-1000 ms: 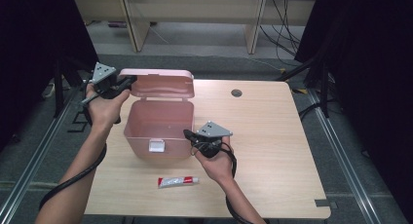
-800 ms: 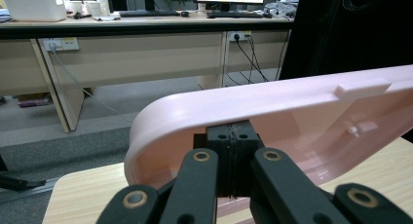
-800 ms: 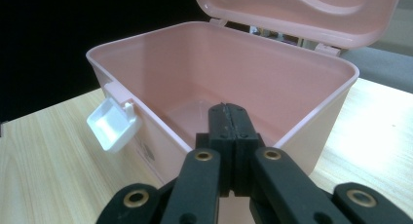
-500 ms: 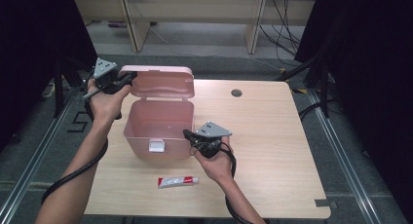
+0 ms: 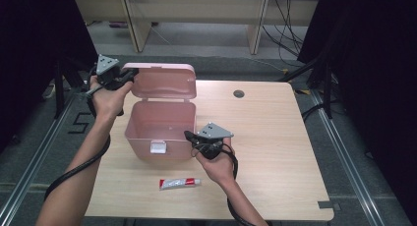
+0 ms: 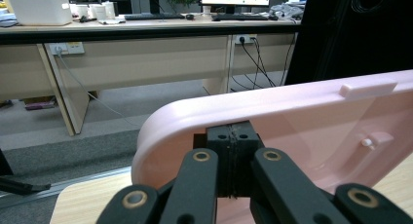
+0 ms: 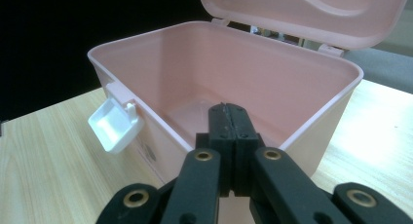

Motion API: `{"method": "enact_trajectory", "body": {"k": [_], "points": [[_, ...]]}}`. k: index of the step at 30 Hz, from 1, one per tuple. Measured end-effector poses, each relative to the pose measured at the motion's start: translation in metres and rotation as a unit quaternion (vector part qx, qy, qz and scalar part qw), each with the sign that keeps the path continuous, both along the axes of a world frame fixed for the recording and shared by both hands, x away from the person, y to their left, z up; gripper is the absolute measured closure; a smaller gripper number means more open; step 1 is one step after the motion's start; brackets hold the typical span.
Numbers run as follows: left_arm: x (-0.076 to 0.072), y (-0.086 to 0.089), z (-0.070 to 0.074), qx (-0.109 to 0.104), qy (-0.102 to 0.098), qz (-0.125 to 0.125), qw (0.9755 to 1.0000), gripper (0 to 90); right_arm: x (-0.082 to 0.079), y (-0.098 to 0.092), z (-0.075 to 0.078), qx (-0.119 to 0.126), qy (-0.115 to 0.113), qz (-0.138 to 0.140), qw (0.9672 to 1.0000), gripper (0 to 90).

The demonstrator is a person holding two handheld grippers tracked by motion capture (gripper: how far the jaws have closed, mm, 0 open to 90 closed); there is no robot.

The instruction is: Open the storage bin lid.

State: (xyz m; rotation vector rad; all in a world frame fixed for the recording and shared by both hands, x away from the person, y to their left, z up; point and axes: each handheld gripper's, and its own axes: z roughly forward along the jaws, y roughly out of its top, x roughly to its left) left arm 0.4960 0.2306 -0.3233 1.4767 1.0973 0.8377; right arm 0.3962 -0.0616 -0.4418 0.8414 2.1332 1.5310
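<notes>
Your left gripper (image 5: 129,77), clenched, props the pink box's lid (image 5: 162,81) open at its left corner. The pink box (image 5: 158,132) sits toward the bench's left edge. Your right gripper (image 5: 189,136), clenched empty, touches its right rim. Keep the lid upright, steady.

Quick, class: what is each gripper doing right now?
Left gripper: jaws shut, against the pink lid.
Right gripper: jaws shut, at the pink box rim.
</notes>
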Motion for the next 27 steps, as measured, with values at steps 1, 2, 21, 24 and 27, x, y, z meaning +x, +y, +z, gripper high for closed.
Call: {"method": "enact_trajectory", "body": {"k": [1,2,21,24,27], "points": [[0.001,0.0,0.0,0.001,0.0,0.0,1.0,89.9,0.0,0.0,0.0,0.0,0.0,0.0,1.0,90.0],[0.002,0.0,0.0,0.001,0.001,0.001,1.0,89.8,0.0,0.0,0.0,0.0,0.0,0.0,1.0,90.0],[0.019,0.002,0.001,0.008,0.003,0.014,0.9999,89.8,0.0,0.001,0.0,-0.003,-0.003,-0.001,1.0,90.0],[0.021,0.001,0.002,0.008,0.005,0.013,0.9999,89.8,0.0,0.001,0.0,-0.004,-0.002,0.0,1.0,90.0],[0.024,0.001,0.002,0.013,0.007,0.015,0.9998,89.8,0.0,0.001,0.0,-0.001,0.005,-0.003,1.0,90.0]]}}
